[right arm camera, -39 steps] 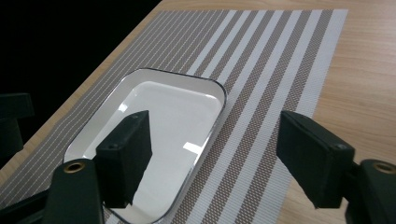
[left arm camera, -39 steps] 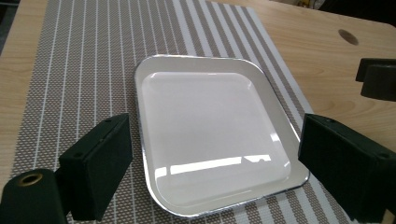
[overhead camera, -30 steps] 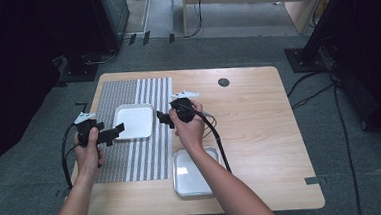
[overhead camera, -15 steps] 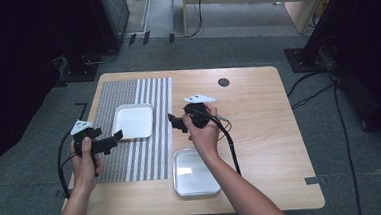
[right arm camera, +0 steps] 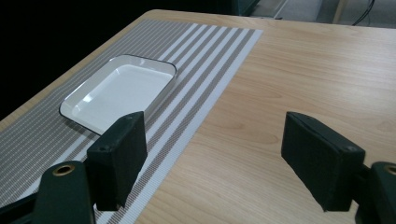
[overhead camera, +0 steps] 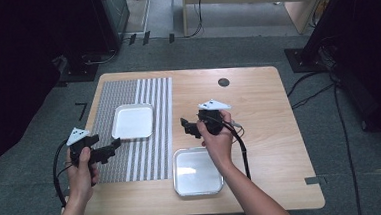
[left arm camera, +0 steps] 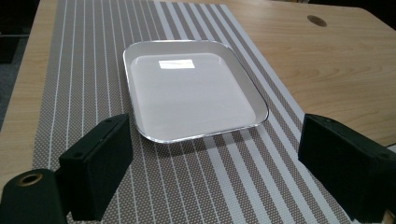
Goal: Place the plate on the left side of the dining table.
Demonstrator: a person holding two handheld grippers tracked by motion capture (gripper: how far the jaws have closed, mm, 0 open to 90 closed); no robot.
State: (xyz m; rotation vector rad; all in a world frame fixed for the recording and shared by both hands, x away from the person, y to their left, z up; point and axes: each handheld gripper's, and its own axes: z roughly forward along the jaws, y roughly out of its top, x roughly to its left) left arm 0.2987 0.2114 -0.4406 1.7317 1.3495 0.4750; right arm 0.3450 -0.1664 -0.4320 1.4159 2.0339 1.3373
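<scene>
A white square tray [overhead camera: 132, 121] [left arm camera: 191, 92] [right arm camera: 117, 91] lies on the striped placemat [overhead camera: 141, 155]. A second white tray [overhead camera: 197, 171] rests on the bare wood at the table's near edge. My left gripper [overhead camera: 114, 143] [left arm camera: 219, 172] hovers over the mat's near left part, jaws open and empty, pointing at the first tray from a short way off. My right gripper [overhead camera: 185, 127] [right arm camera: 224, 163] is held over bare wood just beyond the second tray, jaws open and empty, pointing left toward the mat.
The wooden table [overhead camera: 264, 113] has a round dark grommet hole [overhead camera: 223, 82] near its far edge. Black cables trail from both grippers. Grey carpet with dark equipment and cords surrounds the table.
Both hands have drawn back from the tray on the mat: the left gripper toward the near left, the right gripper to the right over the bare wood. Both stay open.
</scene>
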